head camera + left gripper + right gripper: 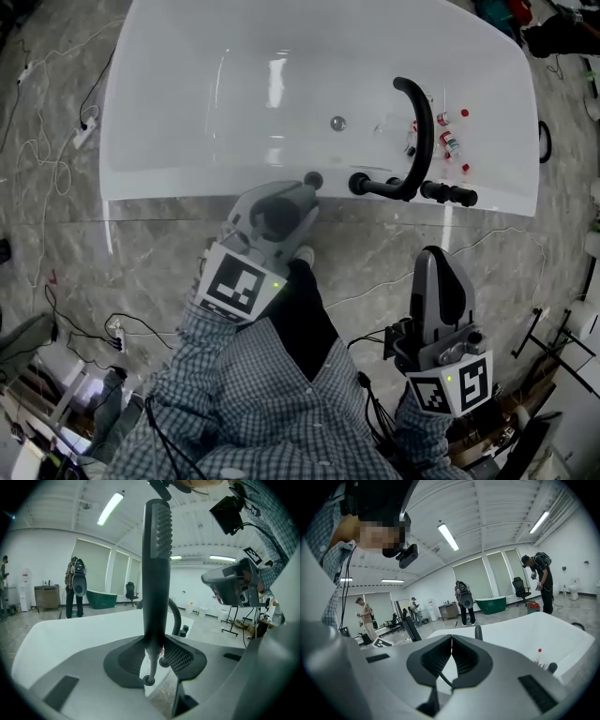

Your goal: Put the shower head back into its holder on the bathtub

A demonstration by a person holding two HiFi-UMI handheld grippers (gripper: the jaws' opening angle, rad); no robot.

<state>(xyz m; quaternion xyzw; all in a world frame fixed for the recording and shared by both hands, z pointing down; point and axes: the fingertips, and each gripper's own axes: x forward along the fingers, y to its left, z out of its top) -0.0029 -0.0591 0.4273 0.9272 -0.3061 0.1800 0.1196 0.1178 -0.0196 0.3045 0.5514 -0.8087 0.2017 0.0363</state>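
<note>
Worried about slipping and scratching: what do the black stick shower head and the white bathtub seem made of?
Black stick shower head: matt black, little glare, rows of nozzle nubs; coated metal or plastic, can't tell. White bathtub: glossy, with sharp light reflections; likely acrylic or enamel.

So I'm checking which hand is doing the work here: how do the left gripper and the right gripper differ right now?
The left gripper is shut on the shower head, which it holds upright; the right gripper is shut on nothing. In the head view the left gripper reaches the bathtub rim, while the right gripper hangs back over the floor. Shared: neither is open.
</note>
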